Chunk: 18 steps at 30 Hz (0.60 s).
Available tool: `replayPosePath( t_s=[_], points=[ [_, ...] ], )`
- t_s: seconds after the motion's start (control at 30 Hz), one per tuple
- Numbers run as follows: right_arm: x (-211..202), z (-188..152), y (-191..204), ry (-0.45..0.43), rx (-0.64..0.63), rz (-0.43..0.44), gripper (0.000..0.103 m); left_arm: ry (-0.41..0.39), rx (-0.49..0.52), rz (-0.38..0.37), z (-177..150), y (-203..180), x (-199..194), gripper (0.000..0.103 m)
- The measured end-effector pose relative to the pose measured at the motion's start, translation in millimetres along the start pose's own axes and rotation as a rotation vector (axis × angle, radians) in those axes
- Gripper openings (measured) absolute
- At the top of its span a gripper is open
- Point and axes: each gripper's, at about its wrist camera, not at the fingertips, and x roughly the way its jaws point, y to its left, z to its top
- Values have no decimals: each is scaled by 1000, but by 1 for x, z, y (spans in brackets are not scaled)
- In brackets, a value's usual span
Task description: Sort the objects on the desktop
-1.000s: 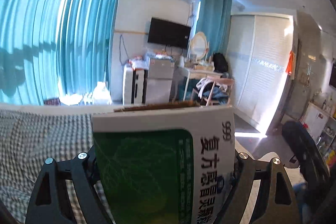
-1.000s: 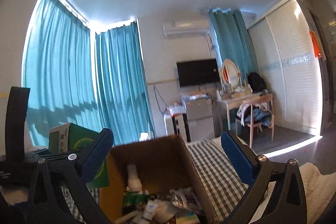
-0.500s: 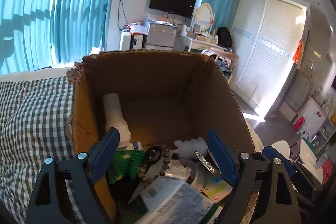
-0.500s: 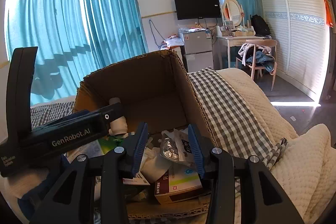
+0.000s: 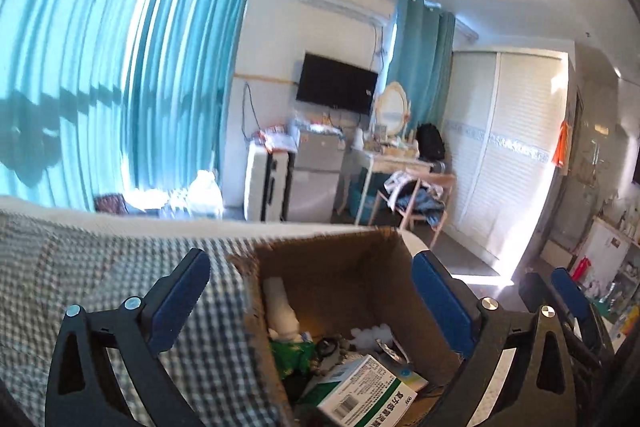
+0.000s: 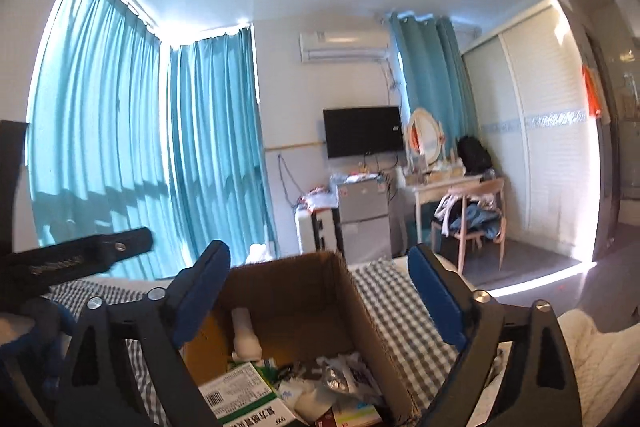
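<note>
The left gripper (image 5: 308, 293) is seen with its blue-padded jaws still spreading to a wide gap, and nothing is held between them; behind that gap lie a checked grey-and-white bedspread (image 5: 80, 267) and the open brown cardboard box (image 5: 340, 267). Inside the box, a white plastic bottle (image 5: 282, 311) is leaned against the left wall, a crumpled green packet (image 5: 290, 351) is lodged below it, and the white-and-green cardboard medicine carton (image 5: 360, 393) is found lying flat on top of the clutter at the near edge. What looks like a foil blister strip is glimpsed further right, though blur makes this uncertain.

The carton is judged light and fairly stiff, but crushable if squeezed hard; it would best be taken across its two long narrow sides, where the board is braced by the folds. The bottle is judged smooth and likely to slip, so its waist would be favoured.

The right gripper (image 6: 318, 289) is likewise opening wide over the box, and nothing is gripped by it.
</note>
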Motion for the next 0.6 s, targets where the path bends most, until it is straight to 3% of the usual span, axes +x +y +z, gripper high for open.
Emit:
replayPosePath(
  t_s=[0.03,0.13,0.27,0.43,0.6],
  points=[
    [-3,6,5,-2,-13,5,103,-22,10,7,5,2,-11,103],
    [-13,24,23,-32,-47,10,103,-81,46,53,20,10,-43,103],
    [-27,43,53,-53,-82,79,103,-135,113,131,30,24,-77,103],
    [-34,53,92,-47,-88,177,103,-153,136,240,36,56,-102,103],
    [-23,47,136,-12,-140,231,103,-119,95,284,29,95,-110,103]
  ],
)
